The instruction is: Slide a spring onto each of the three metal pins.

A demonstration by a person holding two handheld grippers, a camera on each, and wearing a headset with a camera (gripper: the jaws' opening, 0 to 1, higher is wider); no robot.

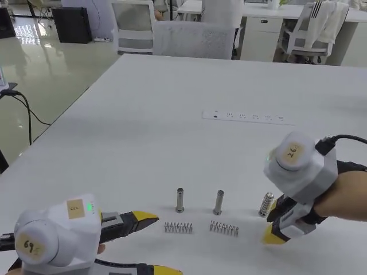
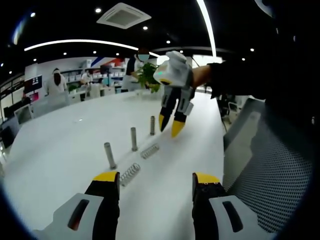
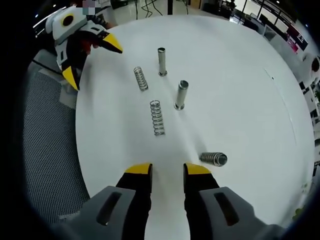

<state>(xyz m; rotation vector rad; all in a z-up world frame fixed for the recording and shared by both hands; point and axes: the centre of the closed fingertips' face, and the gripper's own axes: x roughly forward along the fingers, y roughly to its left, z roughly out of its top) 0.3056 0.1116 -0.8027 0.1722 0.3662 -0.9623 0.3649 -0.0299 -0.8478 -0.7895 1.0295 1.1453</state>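
as one pin (image 1: 266, 204) is sprung, springs (image 1: 178, 228): two flat at 6 o'clock of bare pins (image 1: 180, 200)
left gripper (image 2: 156, 177): spread, empty
right gripper (image 3: 168, 170): slightly parted, empty
risk: glancing pinch — spring rolls off

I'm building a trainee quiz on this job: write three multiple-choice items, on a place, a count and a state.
1. The two loose springs lie: A) on the table, nearer the person than the bare pins B) beyond the pins C) stacked together.
2. Pins carrying a spring: A) none B) one C) three.
3. The left gripper is: A) open, empty B) shut on a spring C) shut on a pin.
A: both lie before the bare pins. B: only the rightmost pin wears one. A: its jaws stand wide apart.
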